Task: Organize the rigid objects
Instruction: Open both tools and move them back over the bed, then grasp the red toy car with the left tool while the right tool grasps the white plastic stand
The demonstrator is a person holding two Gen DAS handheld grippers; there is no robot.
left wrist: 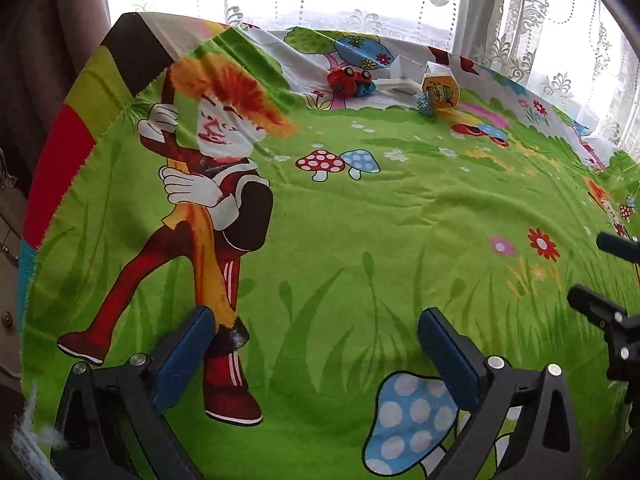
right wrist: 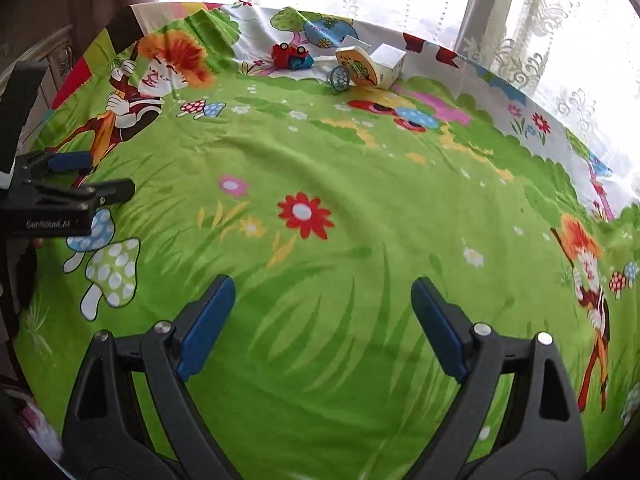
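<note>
At the far edge of the table lie a red toy car (left wrist: 347, 80) (right wrist: 287, 55) on its side, a white box (left wrist: 405, 69) (right wrist: 387, 60), a yellow printed carton (left wrist: 439, 89) (right wrist: 357, 67) and a small blue patterned object (left wrist: 425, 105) (right wrist: 338, 77). My left gripper (left wrist: 316, 340) is open and empty over the green cloth, far from them. My right gripper (right wrist: 322, 312) is open and empty too, and also shows at the right of the left wrist view (left wrist: 600, 280). The left gripper shows at the left of the right wrist view (right wrist: 80, 176).
A colourful cartoon tablecloth (left wrist: 360, 208) (right wrist: 320, 168) with folds covers the table. Lace curtains (left wrist: 520, 20) hang behind the far edge. Dark drapes and carved furniture (left wrist: 12, 200) stand at the left.
</note>
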